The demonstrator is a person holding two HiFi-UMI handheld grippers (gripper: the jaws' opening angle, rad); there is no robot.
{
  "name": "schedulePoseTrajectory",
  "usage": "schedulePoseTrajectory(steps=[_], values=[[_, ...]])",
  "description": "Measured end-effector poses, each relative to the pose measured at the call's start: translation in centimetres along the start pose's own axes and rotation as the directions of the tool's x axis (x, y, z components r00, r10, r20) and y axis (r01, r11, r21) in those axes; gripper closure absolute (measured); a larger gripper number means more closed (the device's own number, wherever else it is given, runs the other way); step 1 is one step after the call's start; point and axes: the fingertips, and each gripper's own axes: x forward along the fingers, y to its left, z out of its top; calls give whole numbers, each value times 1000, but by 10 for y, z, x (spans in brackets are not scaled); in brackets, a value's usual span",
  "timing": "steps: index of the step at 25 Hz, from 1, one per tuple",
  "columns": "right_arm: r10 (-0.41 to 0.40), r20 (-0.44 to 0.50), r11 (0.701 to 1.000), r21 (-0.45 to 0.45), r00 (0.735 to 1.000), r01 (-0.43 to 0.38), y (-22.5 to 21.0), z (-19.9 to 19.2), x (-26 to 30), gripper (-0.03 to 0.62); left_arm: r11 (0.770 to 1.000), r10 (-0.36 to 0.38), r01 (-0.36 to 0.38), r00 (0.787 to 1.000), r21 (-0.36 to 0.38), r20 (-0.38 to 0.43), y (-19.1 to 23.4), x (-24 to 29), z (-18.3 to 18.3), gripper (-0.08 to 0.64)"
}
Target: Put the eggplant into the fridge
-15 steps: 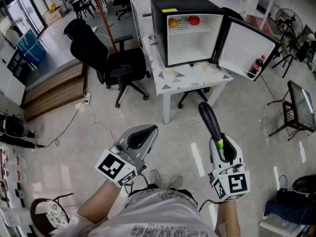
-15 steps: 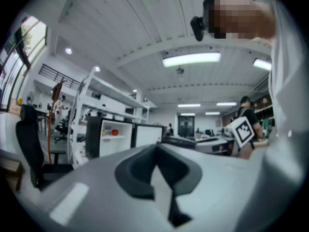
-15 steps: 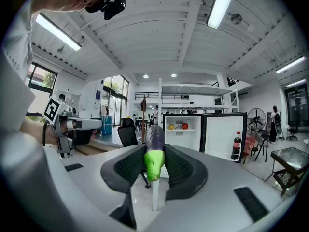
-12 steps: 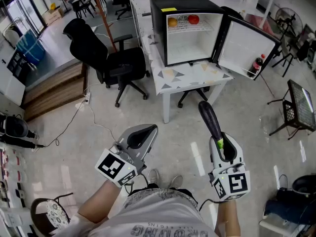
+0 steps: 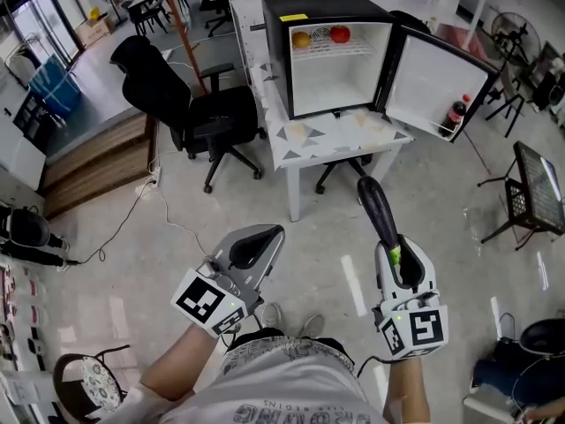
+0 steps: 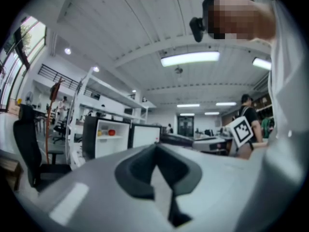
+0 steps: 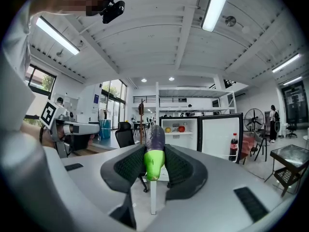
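A dark purple eggplant with a green stem end sticks forward out of my right gripper, which is shut on it near the stem. In the right gripper view the eggplant sits between the black pads of that gripper and points at the fridge. The black mini fridge stands on a white table ahead, some way off, with its door swung open to the right. Fruit lies on its top shelf; the lower part is bare. My left gripper is shut and holds nothing.
A black office chair stands left of the table. A cola bottle sits in the fridge door. A small black folding table stands at the right, and a cable runs over the floor at the left.
The fridge and table have slid slightly left in the head view. Both grippers keep their places and the eggplant stays gripped.
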Motion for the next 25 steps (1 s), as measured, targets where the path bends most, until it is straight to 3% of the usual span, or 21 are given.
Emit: schedulePoseTrajectory(steps=[13, 25], values=[[38, 7, 999, 14, 999, -38, -29, -11, -23, 465, 1000, 19, -19, 1000, 16, 15, -41, 18, -2, 552], [59, -6, 998, 23, 998, -59, -50, -29, -24, 465, 999, 35, -35, 999, 24, 9, -46, 36, -9, 554]])
